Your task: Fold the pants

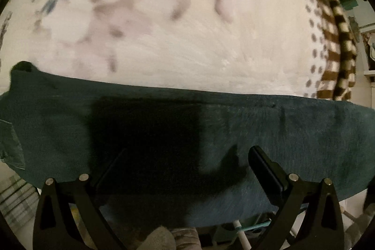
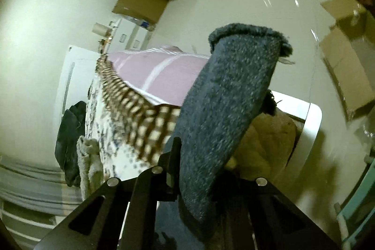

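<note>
- Pants (image 1: pixel 293 128) lie flat on bed (image 1: pixel 187 50), long axis 9-to-3 under left tool (image 1: pixel 185 170): jaws wide, empty.
- Right tool (image 2: pixel 194 170) clamped on pants end, fabric running to 12.

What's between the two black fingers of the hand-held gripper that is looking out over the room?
In the right wrist view, a fold of the dark fuzzy pants sits pinched in the right hand-held gripper.
</note>
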Available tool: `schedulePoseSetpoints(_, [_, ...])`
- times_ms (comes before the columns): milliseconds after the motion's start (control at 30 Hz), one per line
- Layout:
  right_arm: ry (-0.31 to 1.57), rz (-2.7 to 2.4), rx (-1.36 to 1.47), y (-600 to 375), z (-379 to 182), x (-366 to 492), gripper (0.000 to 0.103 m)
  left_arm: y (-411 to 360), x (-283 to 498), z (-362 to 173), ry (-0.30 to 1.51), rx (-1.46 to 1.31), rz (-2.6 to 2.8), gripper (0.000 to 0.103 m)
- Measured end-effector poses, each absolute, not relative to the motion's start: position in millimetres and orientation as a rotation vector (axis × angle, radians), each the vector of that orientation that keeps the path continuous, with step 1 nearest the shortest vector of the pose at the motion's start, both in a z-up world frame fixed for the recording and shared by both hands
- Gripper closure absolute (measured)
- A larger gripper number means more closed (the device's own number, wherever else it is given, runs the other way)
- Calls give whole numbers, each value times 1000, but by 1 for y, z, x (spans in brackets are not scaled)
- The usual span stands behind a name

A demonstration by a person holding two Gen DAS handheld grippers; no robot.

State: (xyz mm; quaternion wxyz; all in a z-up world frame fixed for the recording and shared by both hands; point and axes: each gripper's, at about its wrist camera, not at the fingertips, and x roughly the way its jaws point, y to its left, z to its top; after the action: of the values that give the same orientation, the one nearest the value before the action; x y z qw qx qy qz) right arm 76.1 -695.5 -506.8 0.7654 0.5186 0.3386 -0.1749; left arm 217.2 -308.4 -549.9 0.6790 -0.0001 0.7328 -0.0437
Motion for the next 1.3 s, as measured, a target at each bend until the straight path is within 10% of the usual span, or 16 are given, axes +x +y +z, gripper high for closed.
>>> schedulePoseSetpoints(333, [813,-203,733,-531,-393,117,94,-174,215,-477,1555,-117,-53,0])
schedulePoseSetpoints(633, [1094,26,363,-286,-459,156,94,-12,186,-467,1495,-163,126,0])
schedulePoseSetpoints(900, [1393,243,250,-197,-532,127,38,45,177,-487,1514,-314,170,0])
schedulePoseSetpoints(1300, [1355,81,479,-298,-496,123,27,-54,199,-541,1618,-279,-25,10])
